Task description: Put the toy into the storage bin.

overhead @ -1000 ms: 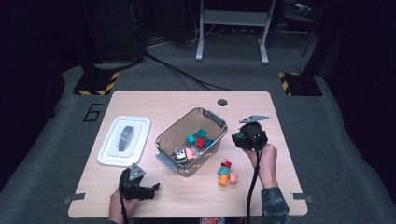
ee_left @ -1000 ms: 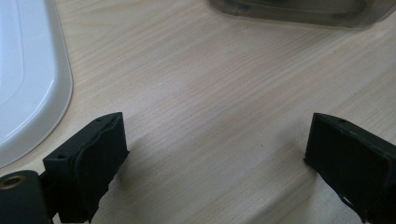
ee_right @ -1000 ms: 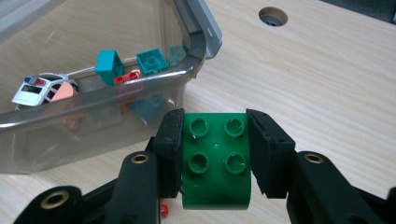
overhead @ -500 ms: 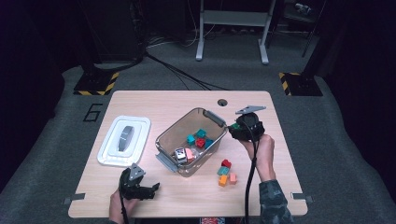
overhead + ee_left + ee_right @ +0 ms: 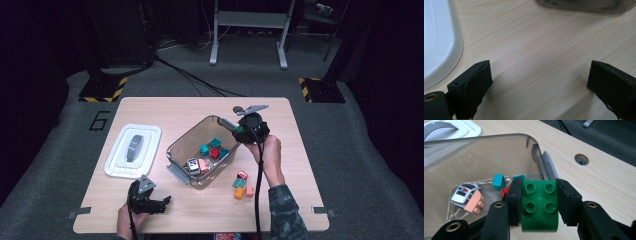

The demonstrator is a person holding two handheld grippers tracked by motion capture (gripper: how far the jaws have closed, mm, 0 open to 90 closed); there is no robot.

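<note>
My right gripper [image 5: 241, 130] is shut on a green four-stud brick [image 5: 539, 205] and hangs over the far right corner of a clear plastic bin [image 5: 186, 135]. In the bin lie a toy police car [image 5: 464, 192], a pink brick [image 5: 475, 204], teal bricks [image 5: 205, 149] and a red brick [image 5: 214, 153]. A few loose bricks [image 5: 241, 184] sit on the table to the right of the bin. My left gripper [image 5: 161, 202] rests low at the table's front left, open, with bare wood between its fingers [image 5: 477, 82].
A white lid [image 5: 133, 150] with a grey handle lies left of the bin, and its edge [image 5: 441, 45] is close to my left gripper. A round hole [image 5: 581, 159] is in the tabletop beyond the bin. Dark floor surrounds the table.
My right gripper has carried the green brick up and away from the person, leftward, from beside the bin to above its far right corner. The left gripper has stayed put.
</note>
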